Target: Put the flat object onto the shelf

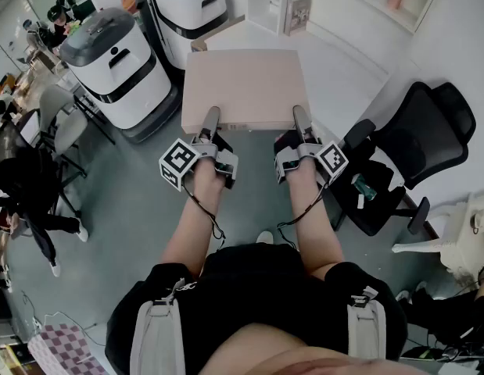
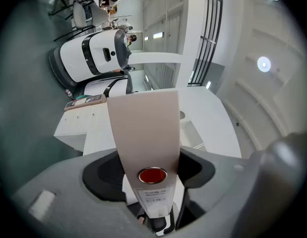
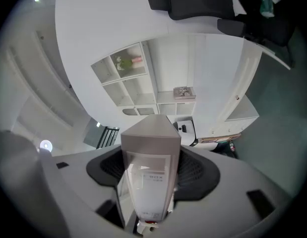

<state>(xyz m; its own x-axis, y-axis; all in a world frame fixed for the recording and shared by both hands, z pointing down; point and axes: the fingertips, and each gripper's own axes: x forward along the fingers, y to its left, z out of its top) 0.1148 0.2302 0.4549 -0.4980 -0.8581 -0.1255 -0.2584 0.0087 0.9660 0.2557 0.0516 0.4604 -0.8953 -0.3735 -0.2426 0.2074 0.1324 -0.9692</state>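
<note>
A flat beige box (image 1: 243, 88) is held level in front of me, above the floor. My left gripper (image 1: 211, 120) is shut on its near edge at the left, and my right gripper (image 1: 302, 119) is shut on the same edge at the right. In the left gripper view the box (image 2: 146, 128) fills the gap between the jaws, edge on, with a red round sticker and a label. The right gripper view shows the box's (image 3: 151, 155) labelled end clamped between the black pads. A white cubby shelf (image 3: 143, 86) stands beyond it, with a plant and a framed item inside.
Two white and grey machines (image 1: 116, 65) stand at the left beyond the box. A black office chair (image 1: 414, 151) is close at the right. White shelving (image 1: 285, 6) lines the far wall. People sit at the far left (image 1: 23, 186).
</note>
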